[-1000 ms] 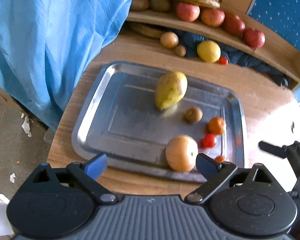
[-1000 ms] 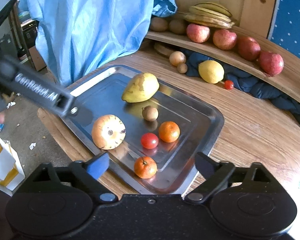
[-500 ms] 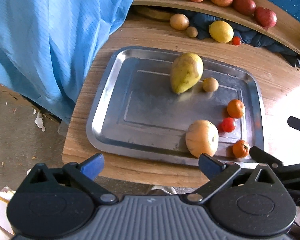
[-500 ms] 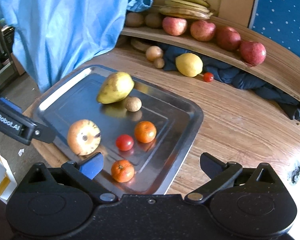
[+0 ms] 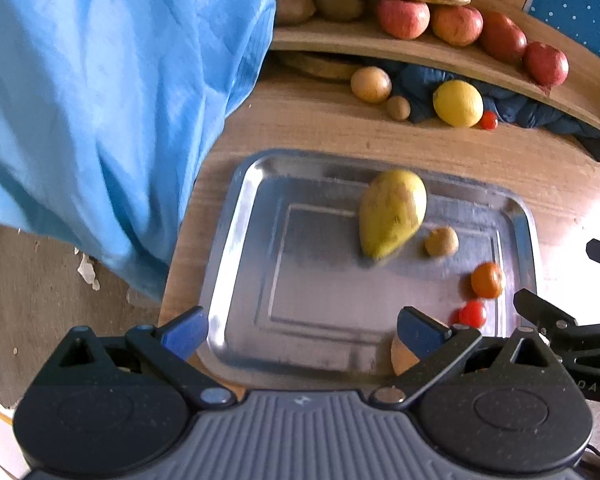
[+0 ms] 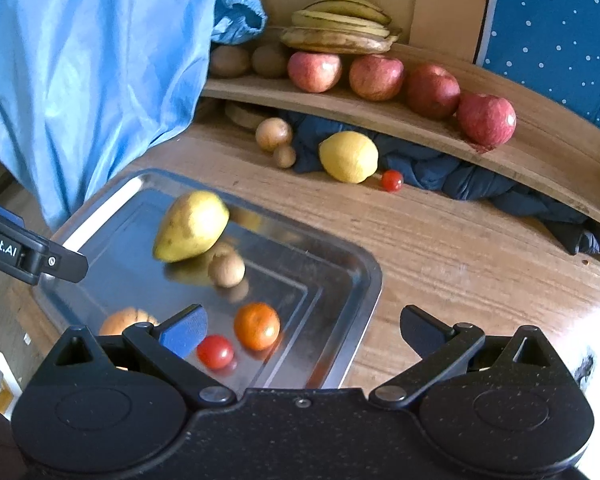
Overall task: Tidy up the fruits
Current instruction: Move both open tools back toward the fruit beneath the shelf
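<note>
both the left gripper [image 5: 302, 330] and the right gripper [image 6: 302, 328] are spread wide and empty above the tray [image 6: 356, 276], where a pear [image 6: 192, 226] lies.

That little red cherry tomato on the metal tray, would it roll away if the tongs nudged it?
Probably. The cherry tomato is round and glossy, and the metal tray looks smooth, so it would likely roll. It is small against the open right tongs, so it may slip, and a hard squeeze could burst it.
</note>
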The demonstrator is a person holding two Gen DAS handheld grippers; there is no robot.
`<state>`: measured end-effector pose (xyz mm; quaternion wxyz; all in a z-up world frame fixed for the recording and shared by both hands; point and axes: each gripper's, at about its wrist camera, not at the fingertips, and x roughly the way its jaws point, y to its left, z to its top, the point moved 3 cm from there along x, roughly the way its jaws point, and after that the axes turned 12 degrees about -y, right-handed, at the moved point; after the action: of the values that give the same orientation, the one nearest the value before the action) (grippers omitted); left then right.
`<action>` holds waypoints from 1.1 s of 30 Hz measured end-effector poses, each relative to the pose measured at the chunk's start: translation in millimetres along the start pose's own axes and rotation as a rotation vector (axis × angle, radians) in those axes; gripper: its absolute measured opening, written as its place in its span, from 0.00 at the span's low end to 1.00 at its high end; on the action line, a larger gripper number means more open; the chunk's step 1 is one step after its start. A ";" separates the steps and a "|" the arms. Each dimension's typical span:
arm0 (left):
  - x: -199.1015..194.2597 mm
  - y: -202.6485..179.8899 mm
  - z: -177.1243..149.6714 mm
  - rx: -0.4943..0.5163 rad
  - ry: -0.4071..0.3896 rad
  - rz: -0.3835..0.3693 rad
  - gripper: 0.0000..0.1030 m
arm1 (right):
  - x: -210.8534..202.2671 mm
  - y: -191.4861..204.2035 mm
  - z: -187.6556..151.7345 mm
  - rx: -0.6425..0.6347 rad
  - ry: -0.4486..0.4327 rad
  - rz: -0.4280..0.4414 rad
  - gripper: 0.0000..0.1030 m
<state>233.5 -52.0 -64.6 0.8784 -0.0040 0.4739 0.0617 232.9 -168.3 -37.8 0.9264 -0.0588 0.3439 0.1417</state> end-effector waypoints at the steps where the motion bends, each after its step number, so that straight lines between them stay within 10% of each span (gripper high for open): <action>1: 2.1 -0.2 3.9 0.006 -0.002 -0.002 0.99 | 2.2 -1.2 2.0 0.005 -0.001 -0.006 0.99; 33: 111.1 -36.9 126.9 0.091 -0.044 -0.152 0.99 | 74.0 -38.6 31.9 0.086 0.022 -0.194 0.99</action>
<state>403.6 -68.7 -89.1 0.8900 0.0010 0.4551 -0.0267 317.9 -182.0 -61.5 0.9335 -0.0535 0.3527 0.0357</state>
